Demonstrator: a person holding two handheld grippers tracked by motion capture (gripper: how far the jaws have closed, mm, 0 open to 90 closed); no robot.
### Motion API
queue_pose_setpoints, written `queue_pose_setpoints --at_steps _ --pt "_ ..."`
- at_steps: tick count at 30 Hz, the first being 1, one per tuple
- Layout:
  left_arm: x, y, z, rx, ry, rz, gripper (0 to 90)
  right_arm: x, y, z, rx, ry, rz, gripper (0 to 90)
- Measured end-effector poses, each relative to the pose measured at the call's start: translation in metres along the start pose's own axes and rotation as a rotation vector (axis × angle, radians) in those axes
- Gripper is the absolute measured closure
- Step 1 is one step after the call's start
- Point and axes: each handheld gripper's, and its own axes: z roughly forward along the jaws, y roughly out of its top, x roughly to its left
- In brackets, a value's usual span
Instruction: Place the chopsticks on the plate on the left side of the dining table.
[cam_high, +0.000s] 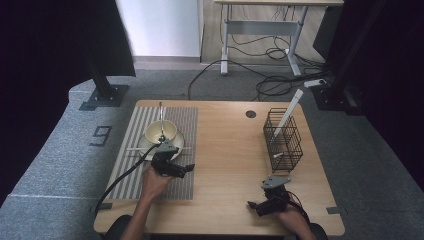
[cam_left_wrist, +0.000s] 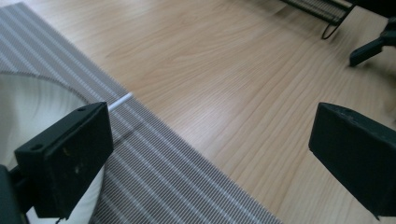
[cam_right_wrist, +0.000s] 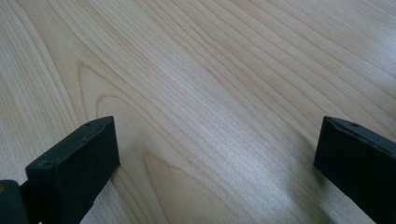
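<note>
Your left gripper (cam_high: 189, 167) hangs released, jaws wide, over the striped mat (cam_high: 181, 130), w/ the cream bowl (cam_high: 161, 131) on its saucer (cam_high: 145, 144) just beside at 11 o'clock. Right gripper (cam_high: 252, 204) also released, above bare tabletop (cam_high: 225, 145); wire basket (cam_high: 283, 134) at 1 o'clock.

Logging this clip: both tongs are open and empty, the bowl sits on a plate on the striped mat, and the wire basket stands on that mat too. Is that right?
Not quite. The wire basket stands on the bare wooden table at the right, well off the striped mat, as the high view shows. The rest holds: left tongs and right tongs are open and empty, and the bowl sits on the plate.
</note>
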Motion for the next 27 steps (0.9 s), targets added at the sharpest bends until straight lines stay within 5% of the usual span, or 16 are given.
queue_pose_setpoints --at_steps 10,27 --pt "-0.015 0.019 0.007 -0.016 -0.023 0.040 0.0 0.000 -0.006 -0.006 0.000 -0.005 0.007 0.0" --pt "-0.054 0.066 0.033 0.065 -0.064 0.125 0.0 0.000 -0.007 -0.007 0.000 -0.007 0.005 0.0"
